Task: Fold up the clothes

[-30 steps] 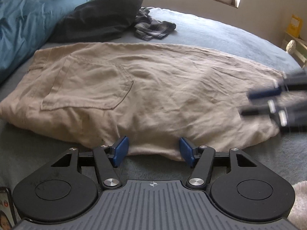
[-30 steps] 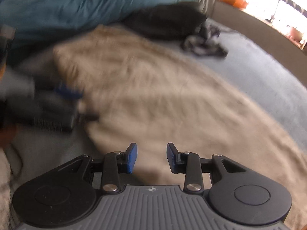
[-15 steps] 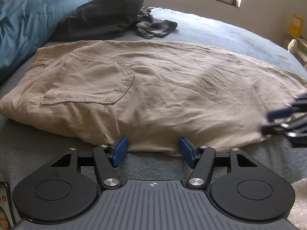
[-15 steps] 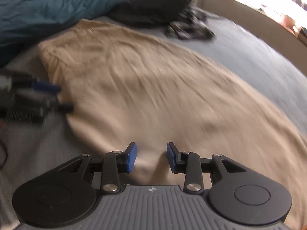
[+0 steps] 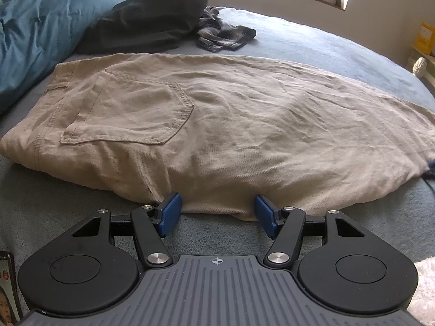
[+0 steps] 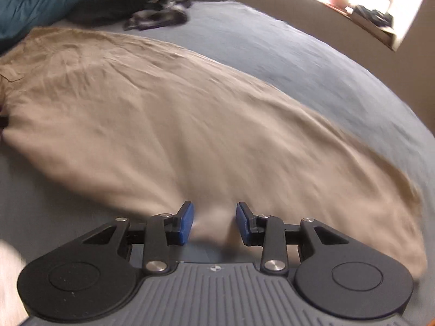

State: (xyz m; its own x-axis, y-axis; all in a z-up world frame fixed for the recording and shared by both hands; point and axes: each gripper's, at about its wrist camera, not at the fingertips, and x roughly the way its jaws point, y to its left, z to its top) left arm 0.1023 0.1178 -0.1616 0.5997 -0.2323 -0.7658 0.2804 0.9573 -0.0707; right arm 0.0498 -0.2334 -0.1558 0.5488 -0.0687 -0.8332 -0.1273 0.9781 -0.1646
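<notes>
Left wrist view, left gripper angled down, jaws apart, at trousers edge

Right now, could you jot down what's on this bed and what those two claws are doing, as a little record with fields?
Surface: bed with grey-blue cover
Main item: beige trousers, laid flat, back pocket facing up
Behind them: dark pillow, crumpled plaid garment, blue duvet
Left claw: open, at the trousers' near edge
Right claw: open, over the near edge toward the leg end; view blurred
</notes>
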